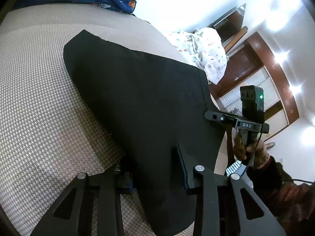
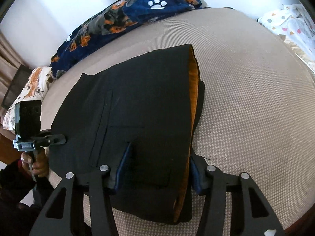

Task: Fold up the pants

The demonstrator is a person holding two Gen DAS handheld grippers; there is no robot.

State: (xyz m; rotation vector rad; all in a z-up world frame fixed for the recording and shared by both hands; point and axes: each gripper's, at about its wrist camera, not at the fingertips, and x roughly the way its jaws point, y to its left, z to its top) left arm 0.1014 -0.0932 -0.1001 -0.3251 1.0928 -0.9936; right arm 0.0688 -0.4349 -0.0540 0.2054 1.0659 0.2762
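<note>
Black pants lie flat on a beige woven bed cover. In the right wrist view the pants show an orange waistband lining along their right edge. My left gripper is open, its jaws spread either side of the near end of the cloth. My right gripper is open, its jaws straddling the waistband end. The right gripper also shows in the left wrist view at the cloth's right edge. The left gripper shows in the right wrist view at the cloth's left edge.
A navy blanket with paw prints lies along the far edge of the bed. A white patterned sheet is heaped at one corner. A floral pillow sits at the left. Wooden wardrobes stand beyond the bed.
</note>
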